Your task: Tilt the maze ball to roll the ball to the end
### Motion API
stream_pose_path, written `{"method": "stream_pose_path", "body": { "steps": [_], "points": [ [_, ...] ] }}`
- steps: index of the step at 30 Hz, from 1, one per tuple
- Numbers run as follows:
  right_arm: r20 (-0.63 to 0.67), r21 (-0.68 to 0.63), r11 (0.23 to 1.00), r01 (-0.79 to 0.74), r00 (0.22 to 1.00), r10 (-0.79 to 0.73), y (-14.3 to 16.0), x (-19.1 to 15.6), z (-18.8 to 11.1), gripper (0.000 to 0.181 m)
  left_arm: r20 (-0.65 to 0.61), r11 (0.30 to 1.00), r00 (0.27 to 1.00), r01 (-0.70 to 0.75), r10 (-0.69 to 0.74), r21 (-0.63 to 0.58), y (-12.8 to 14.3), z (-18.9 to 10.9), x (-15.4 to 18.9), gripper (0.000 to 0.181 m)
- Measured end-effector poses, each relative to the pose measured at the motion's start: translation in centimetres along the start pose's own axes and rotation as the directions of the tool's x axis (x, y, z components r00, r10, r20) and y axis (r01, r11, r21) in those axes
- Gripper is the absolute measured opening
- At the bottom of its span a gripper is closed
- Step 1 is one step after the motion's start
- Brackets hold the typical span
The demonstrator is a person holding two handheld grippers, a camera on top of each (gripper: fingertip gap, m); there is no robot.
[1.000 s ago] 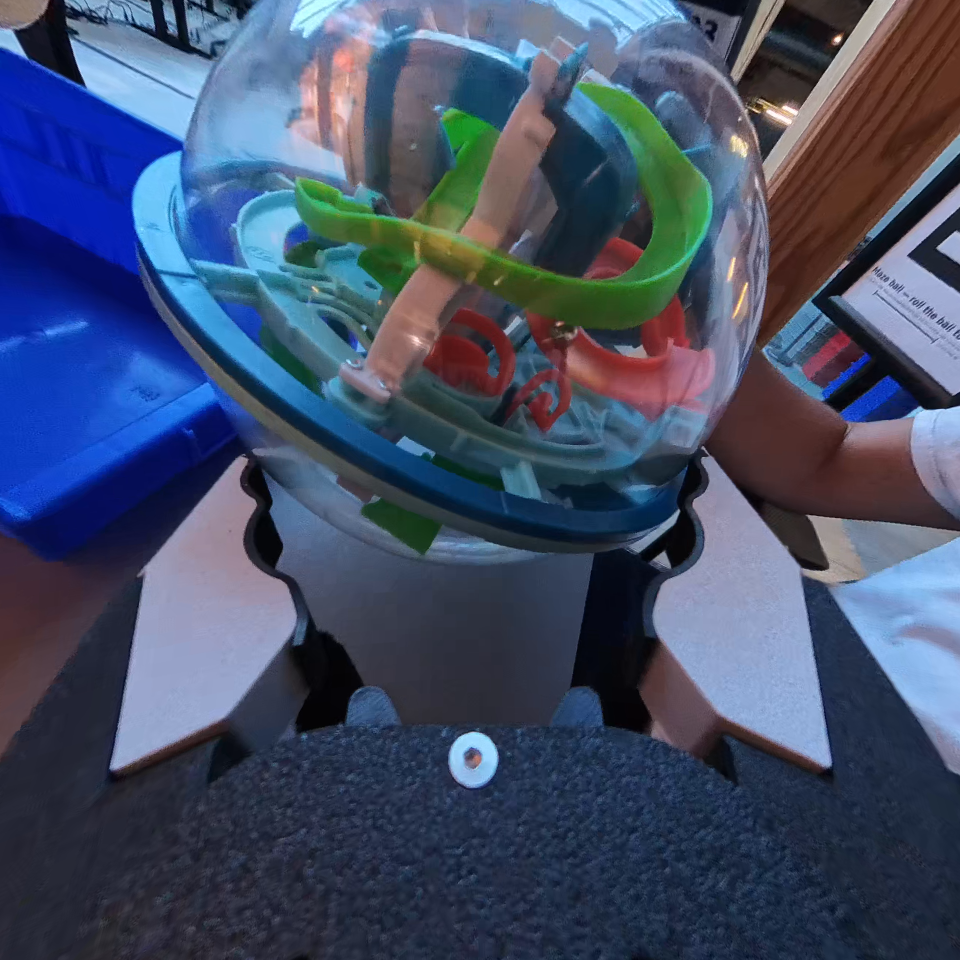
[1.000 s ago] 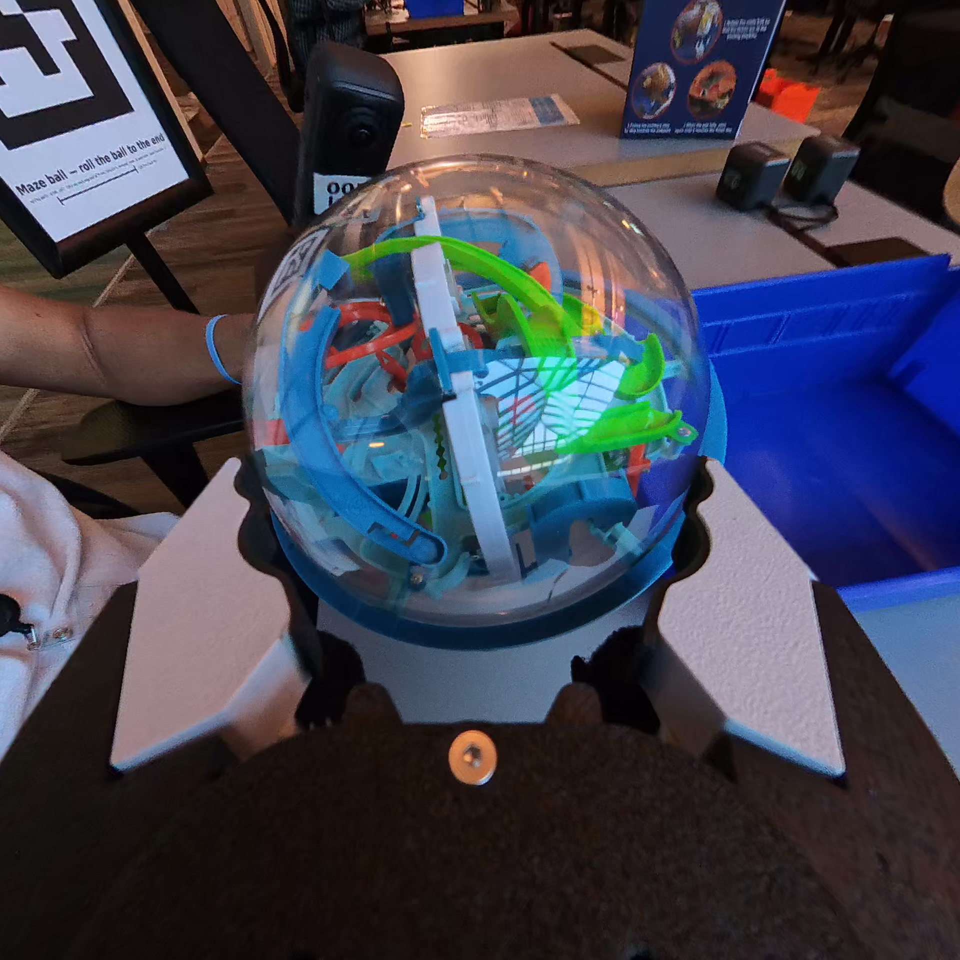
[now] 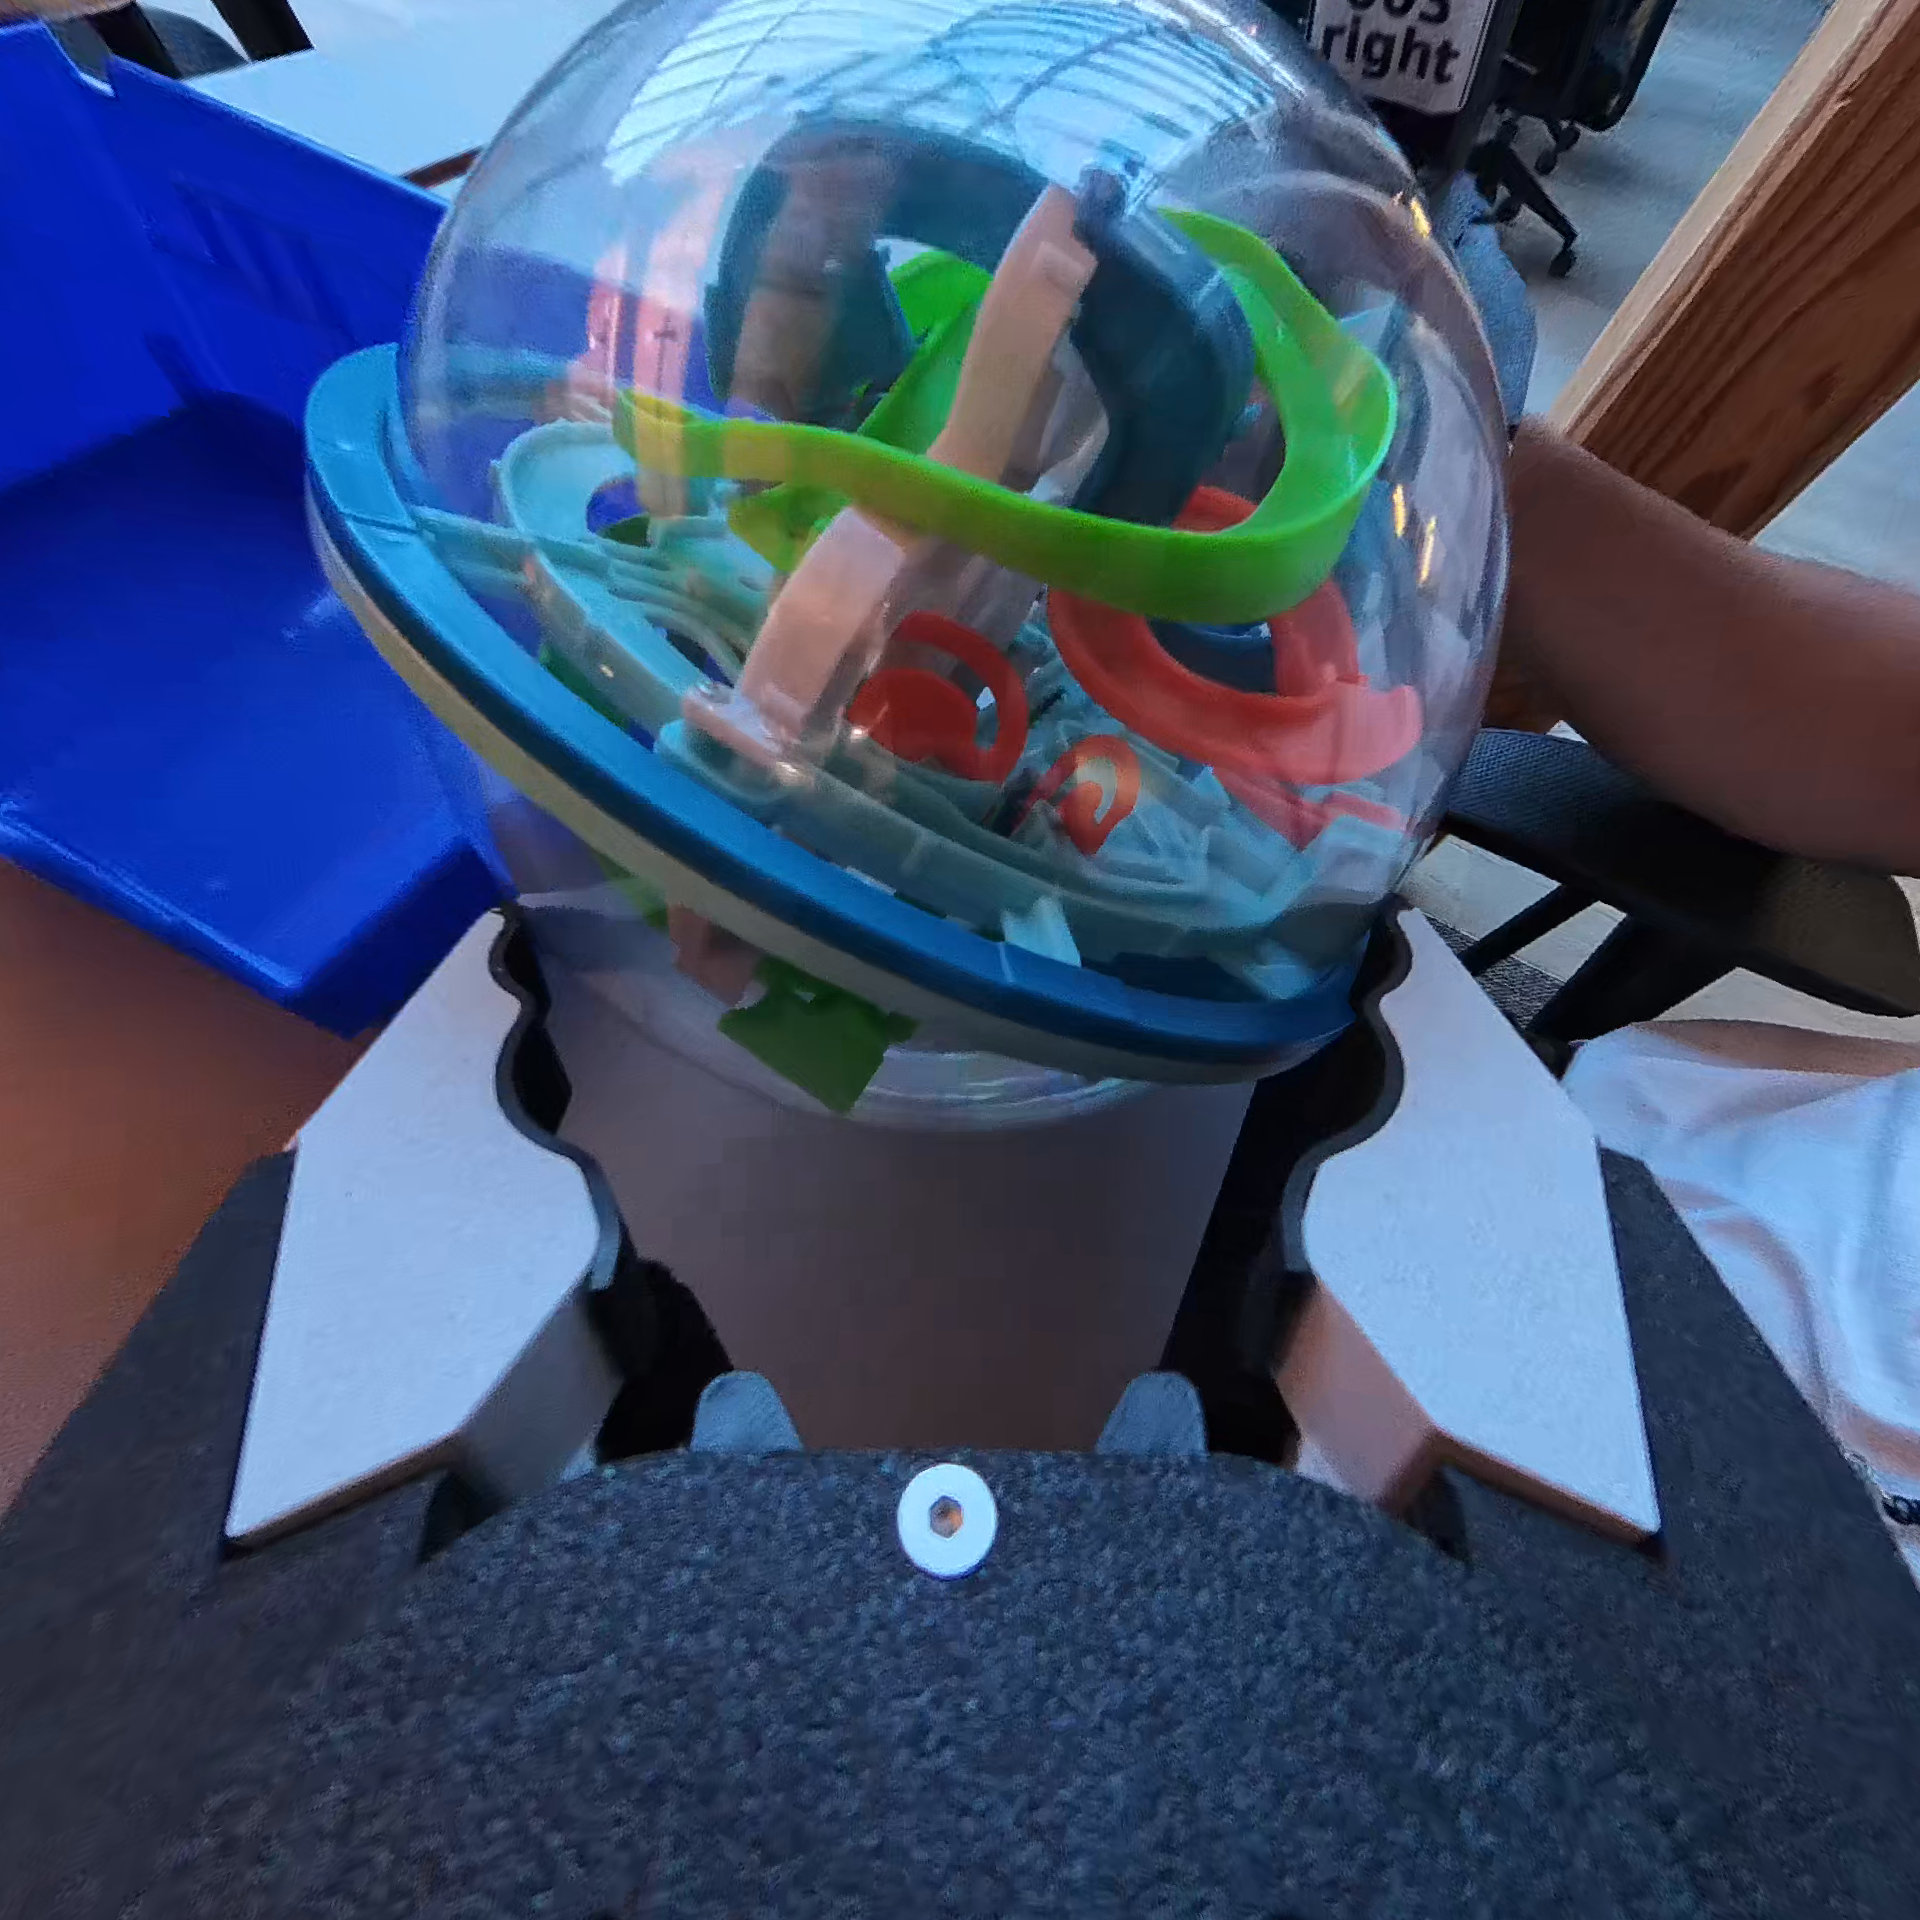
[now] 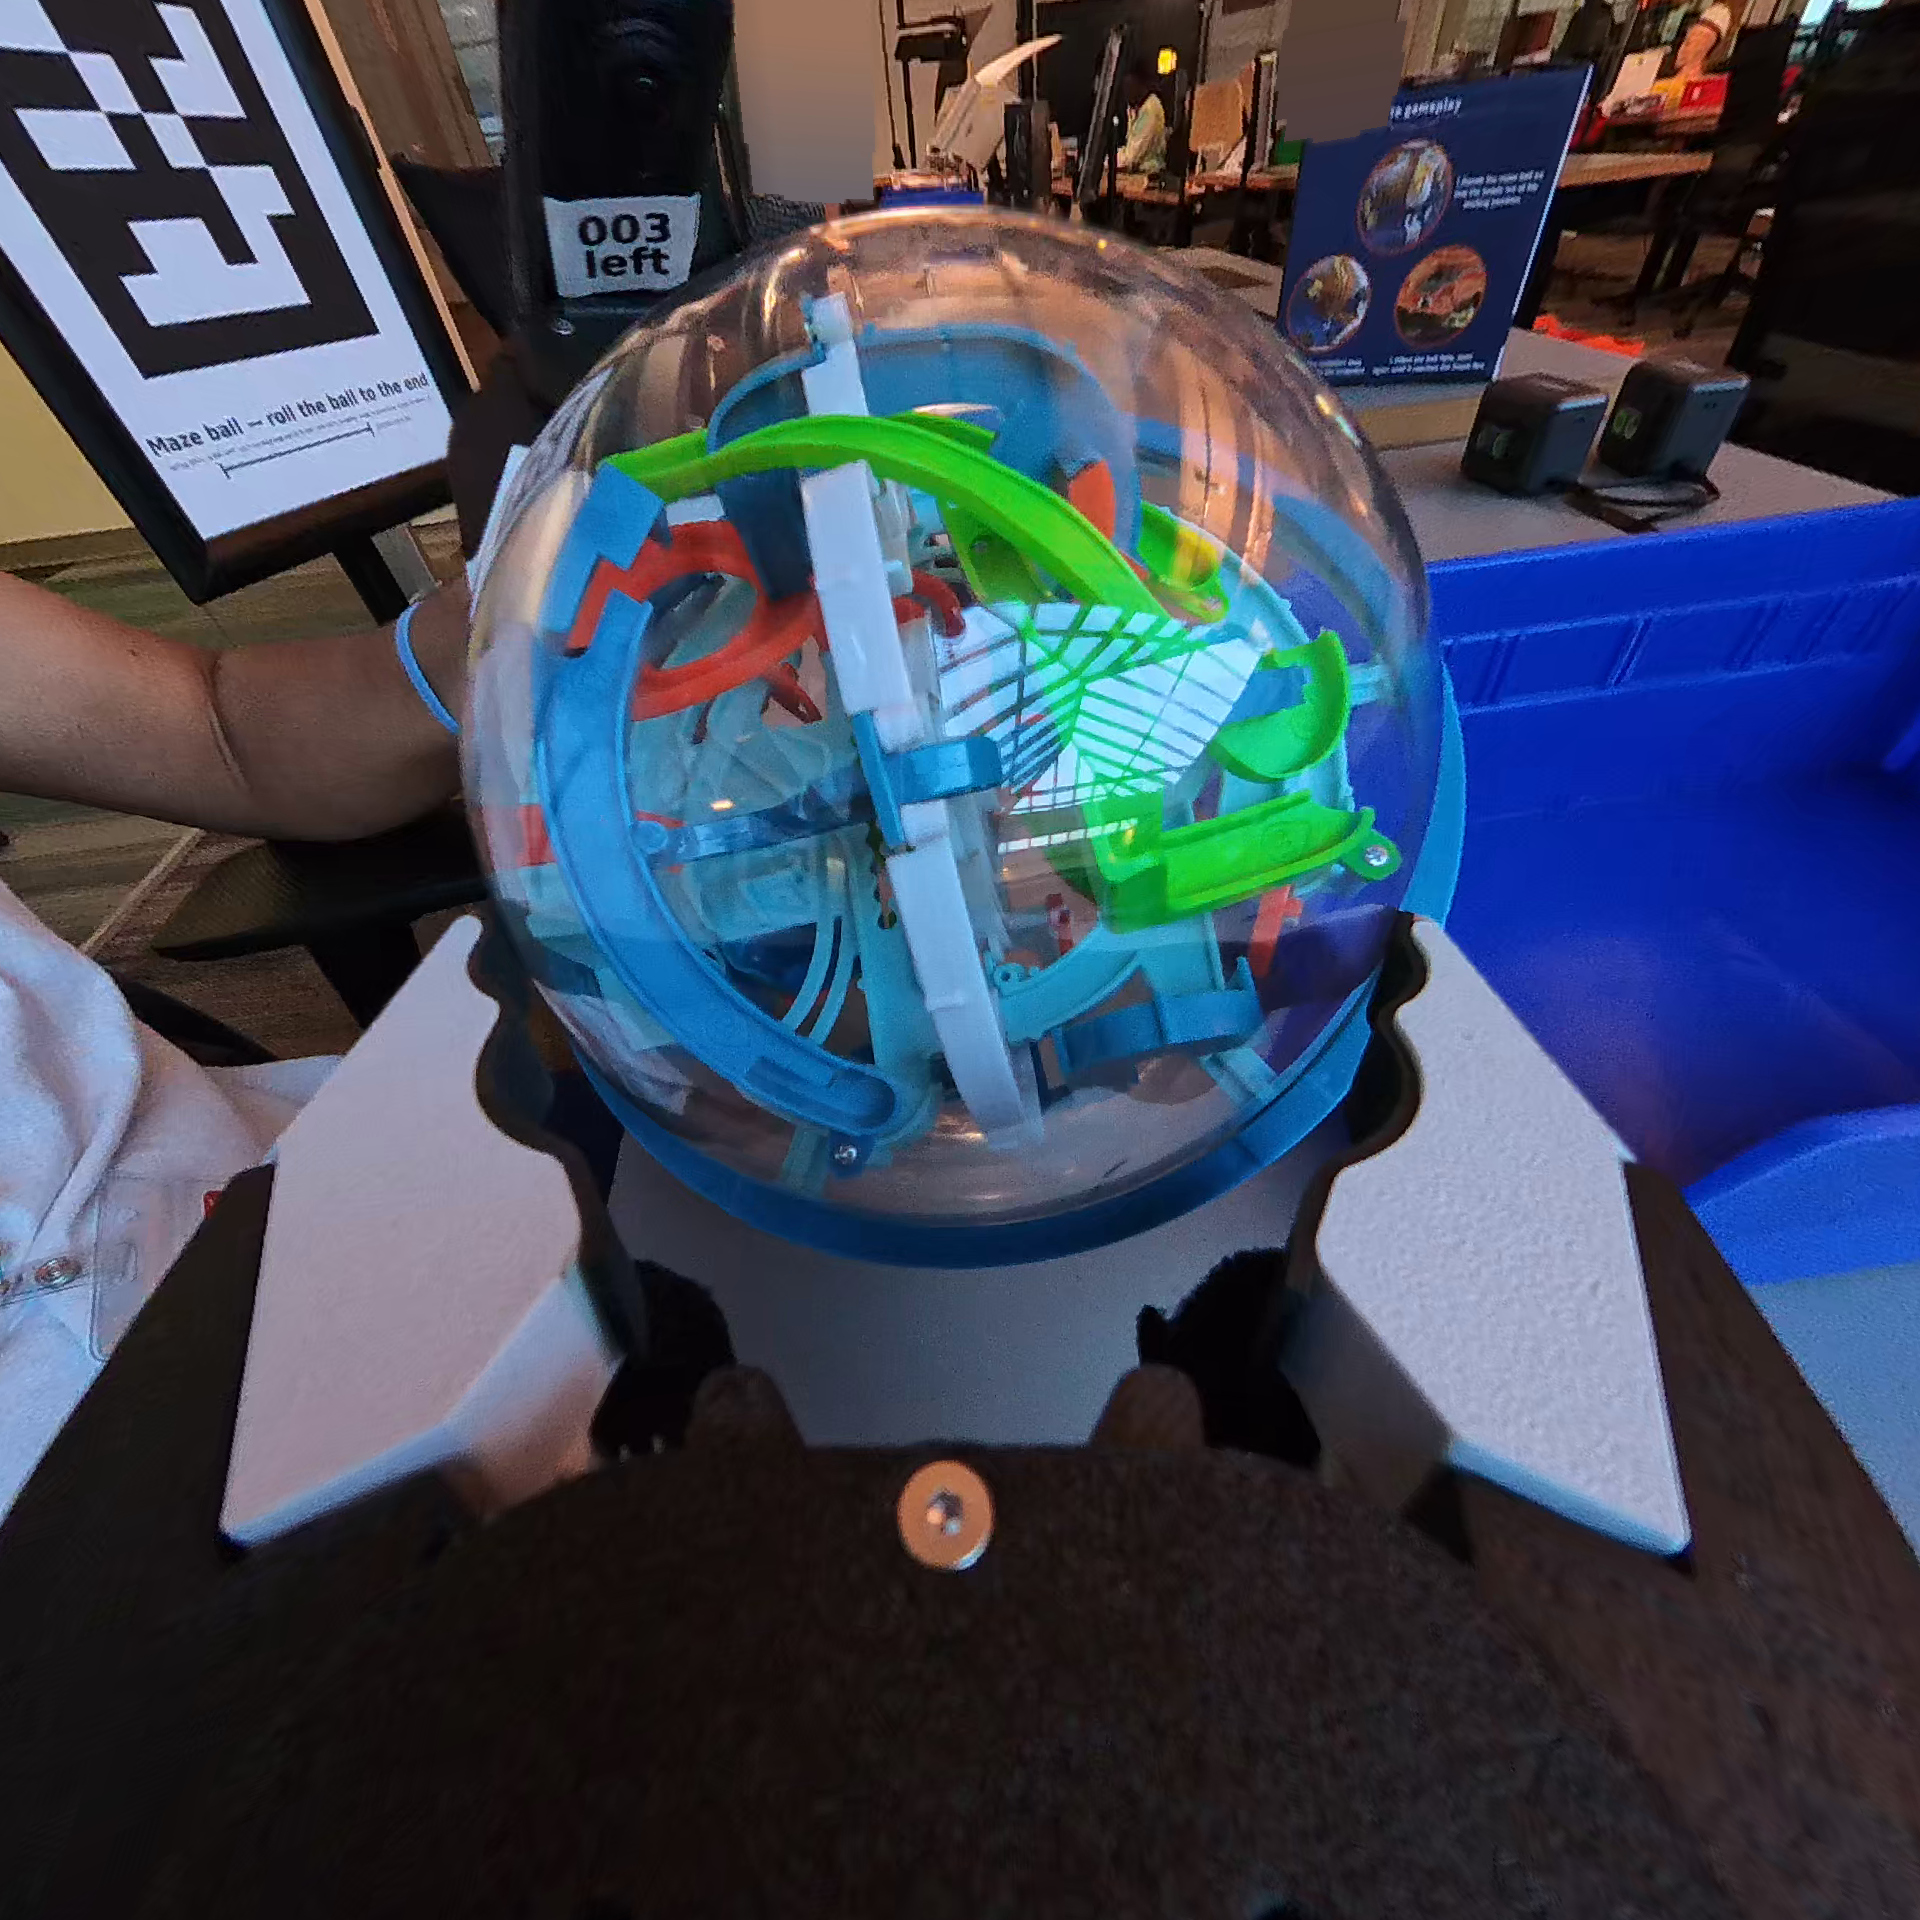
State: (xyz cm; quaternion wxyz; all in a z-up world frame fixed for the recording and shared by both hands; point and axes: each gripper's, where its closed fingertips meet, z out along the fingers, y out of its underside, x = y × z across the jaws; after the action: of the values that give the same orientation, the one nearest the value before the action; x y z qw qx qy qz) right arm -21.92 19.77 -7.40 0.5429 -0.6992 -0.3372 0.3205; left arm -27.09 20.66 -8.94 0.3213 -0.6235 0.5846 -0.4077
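1. Filling the centre of both wrist views, the maze ball (image 3: pixel 935 582) sat clamped between two grippers on opposite sides.
2. Its blue equator ring (image 3: pixel 727 831) sloped down toward lower right in the left wrist view.
3. The left gripper (image 3: pixel 940 966) and right gripper (image 4: pixel 940 997) each pinched the sphere.
4. I couldn't spot the small rolling ball inside.

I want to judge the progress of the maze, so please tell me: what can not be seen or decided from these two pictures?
- The small rolling ball: not findable in either view; the tracks and glare on the maze ball hide it.
- The maze's end point: not identifiable.
- Left hand-held gripper contact: the sphere covers the inner finger edges.
- Right hand-held gripper: the same in its view.
- Surface under the sphere: hidden by it and the gripper bodies.
- Blue bin: cut off by the frame edge.
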Motion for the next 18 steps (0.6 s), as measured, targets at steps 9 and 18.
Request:
{"method": "stream_pose_path", "body": {
  "steps": [9, 18],
  "points": [
    [-0.046, -0.025, 1.000, 0.005, 0.999, -0.007, -0.7, 0.1, -0.4, 0.151, -0.072, 0.996, 0.997, 0.030, -0.024, 0.086, -0.1, 0.6, -0.1, 0.148],
    [-0.129, 0.090, 0.964, 0.249, 0.963, -0.237, -4.9, -1.7, -1.5, 0.153, 0.030, 0.965, 0.973, -0.232, 0.230, 0.124, -3.8, -1.9, 1.1, 0.148]
  ]
}}
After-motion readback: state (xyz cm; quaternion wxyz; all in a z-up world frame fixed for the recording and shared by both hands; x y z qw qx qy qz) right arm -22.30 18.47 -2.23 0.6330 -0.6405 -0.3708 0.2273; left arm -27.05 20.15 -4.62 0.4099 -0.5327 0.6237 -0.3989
